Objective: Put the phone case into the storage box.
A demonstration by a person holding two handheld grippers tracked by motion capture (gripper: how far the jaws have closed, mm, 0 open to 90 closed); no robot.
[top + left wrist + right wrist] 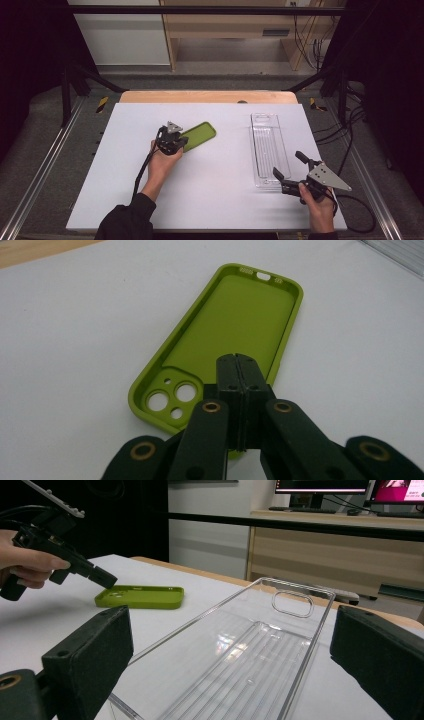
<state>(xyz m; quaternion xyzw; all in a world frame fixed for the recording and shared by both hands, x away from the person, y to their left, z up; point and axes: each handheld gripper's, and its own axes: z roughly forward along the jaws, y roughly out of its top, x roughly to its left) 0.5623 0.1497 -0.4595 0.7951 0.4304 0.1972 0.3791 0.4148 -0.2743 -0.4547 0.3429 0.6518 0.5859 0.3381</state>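
The white bench [200,200] spreads wide under both hands, and on its right half lies a long clear plastic tray [268,150], empty, its near end just ahead of the right tool [289,168]. That right tool is wide open, jaws spread on either side of the tray's near end, touching nothing. Over to the left of the middle, the green phone case [201,134] lies flat on the bench, hollow side up, camera cutouts at the near end. The left tool [176,142] is down at that near end, jaws closed tight together with no gap showing; its tips sit over the case's inside by the near rim, though contact is hard to judge
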